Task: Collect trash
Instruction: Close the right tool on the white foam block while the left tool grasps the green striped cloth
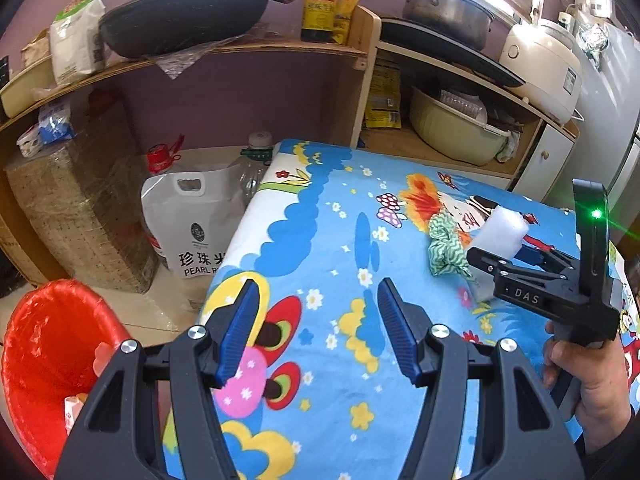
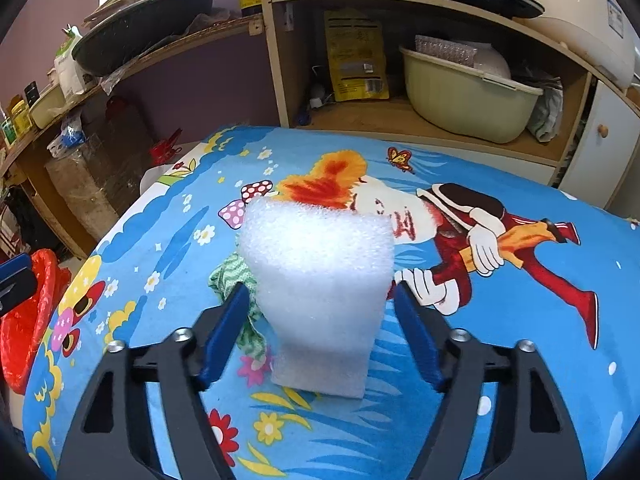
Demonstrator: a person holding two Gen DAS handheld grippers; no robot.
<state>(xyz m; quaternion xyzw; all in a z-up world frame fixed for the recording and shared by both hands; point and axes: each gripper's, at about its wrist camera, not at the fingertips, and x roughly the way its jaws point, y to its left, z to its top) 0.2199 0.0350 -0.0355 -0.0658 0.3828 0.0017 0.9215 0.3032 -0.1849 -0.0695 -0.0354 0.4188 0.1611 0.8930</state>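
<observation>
A white foam block [image 2: 320, 280] stands between the blue fingers of my right gripper [image 2: 320, 304], which is shut on it; its lower end rests on or just above the cartoon-print table cover [image 2: 520, 360]. It also shows in the left wrist view [image 1: 500, 236], held by the right gripper [image 1: 516, 258]. A crumpled green-and-white wrapper [image 1: 444, 250] lies on the cover just left of the foam; it also shows in the right wrist view [image 2: 236, 280]. My left gripper [image 1: 316, 328] is open and empty above the cover's near left part. A red bin [image 1: 52, 352] with some trash inside stands on the floor at the left.
A white rice bag [image 1: 192, 224] and plastic bottles [image 1: 252, 168] stand on the floor left of the table. Wooden shelves behind hold a black wok [image 1: 180, 16], a sauce bottle [image 1: 320, 0], a pot [image 1: 448, 8], a rice cooker [image 1: 544, 64] and a yellow-green basin [image 2: 464, 96].
</observation>
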